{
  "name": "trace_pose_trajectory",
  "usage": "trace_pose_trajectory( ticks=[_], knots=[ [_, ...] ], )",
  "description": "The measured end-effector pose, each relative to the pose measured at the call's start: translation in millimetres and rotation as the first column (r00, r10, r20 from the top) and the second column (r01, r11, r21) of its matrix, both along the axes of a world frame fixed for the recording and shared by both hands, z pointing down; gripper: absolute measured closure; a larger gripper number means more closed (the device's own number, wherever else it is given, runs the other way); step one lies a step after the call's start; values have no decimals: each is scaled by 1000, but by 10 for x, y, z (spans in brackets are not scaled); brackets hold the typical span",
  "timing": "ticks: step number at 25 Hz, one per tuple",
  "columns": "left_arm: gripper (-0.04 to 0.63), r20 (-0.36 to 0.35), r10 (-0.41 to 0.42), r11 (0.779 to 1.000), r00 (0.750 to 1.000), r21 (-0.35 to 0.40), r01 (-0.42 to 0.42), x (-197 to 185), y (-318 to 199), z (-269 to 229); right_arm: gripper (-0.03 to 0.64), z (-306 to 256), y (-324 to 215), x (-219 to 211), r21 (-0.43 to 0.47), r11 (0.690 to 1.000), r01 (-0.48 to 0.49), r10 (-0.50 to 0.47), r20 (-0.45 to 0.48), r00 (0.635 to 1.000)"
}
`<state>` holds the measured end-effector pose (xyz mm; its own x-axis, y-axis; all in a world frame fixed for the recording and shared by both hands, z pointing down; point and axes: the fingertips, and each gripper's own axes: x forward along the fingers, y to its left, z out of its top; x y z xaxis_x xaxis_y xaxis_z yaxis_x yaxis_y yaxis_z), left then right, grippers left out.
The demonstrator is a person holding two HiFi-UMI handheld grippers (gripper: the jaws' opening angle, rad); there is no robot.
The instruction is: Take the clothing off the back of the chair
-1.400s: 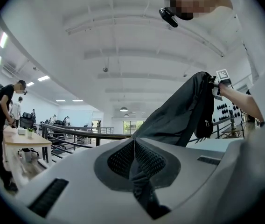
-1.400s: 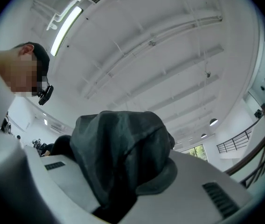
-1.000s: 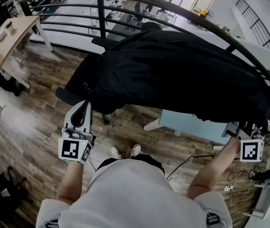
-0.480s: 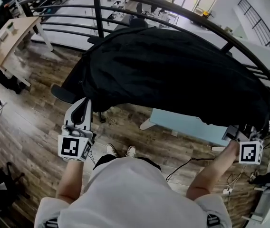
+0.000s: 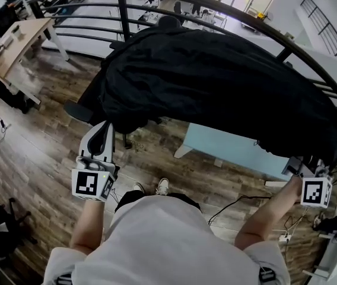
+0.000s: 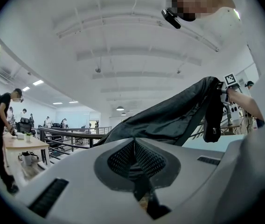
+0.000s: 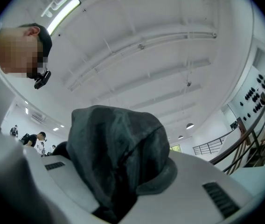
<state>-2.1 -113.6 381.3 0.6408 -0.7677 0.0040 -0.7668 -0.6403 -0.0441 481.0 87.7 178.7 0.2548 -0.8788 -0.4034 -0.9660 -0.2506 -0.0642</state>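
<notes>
Two ends of the black clothing are clamped tight, one in the left hand-held gripper, one in the right hand-held gripper. It hangs spread between them, over the chair.

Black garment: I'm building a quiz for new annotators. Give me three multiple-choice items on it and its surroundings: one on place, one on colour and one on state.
1. Where is the black garment?
A. Folded on the wooden table
B. Spread in the air between the left gripper and the right gripper
C. Lying flat on the floor

2. What colour is the tabletop below the garment?
A. Red
B. Yellow
C. Pale blue

3. What is the state of the right gripper?
A. Shut on the garment
B. Wide open and empty
C. Shut on a cup

Answers:
1. B. The head view shows it stretched from one gripper to the other.
2. C. A pale blue surface shows under the cloth.
3. A. The right gripper view shows fabric bunched in its jaws.
</notes>
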Motion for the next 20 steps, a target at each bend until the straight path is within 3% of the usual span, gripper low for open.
trace_pose_trajectory(
  ticks=[7,12,15,20],
  knots=[
    [568,-34,76,997,997,5,-76,-45,171,-65,532,-66,373,-564,19,999,29,-30,13,999],
    [568,-29,90,996,996,-23,-90,-315,248,56,532,182,112,-1449,-46,977,209,-208,28,978],
    [568,-29,77,996,997,-39,-78,-448,288,101,532,453,-245,-2178,-144,907,397,-401,-5,916],
    [568,-15,4,999,1000,-53,-4,-743,302,69,532,744,-769,-3283,-177,711,681,-684,50,728]
  ],
)
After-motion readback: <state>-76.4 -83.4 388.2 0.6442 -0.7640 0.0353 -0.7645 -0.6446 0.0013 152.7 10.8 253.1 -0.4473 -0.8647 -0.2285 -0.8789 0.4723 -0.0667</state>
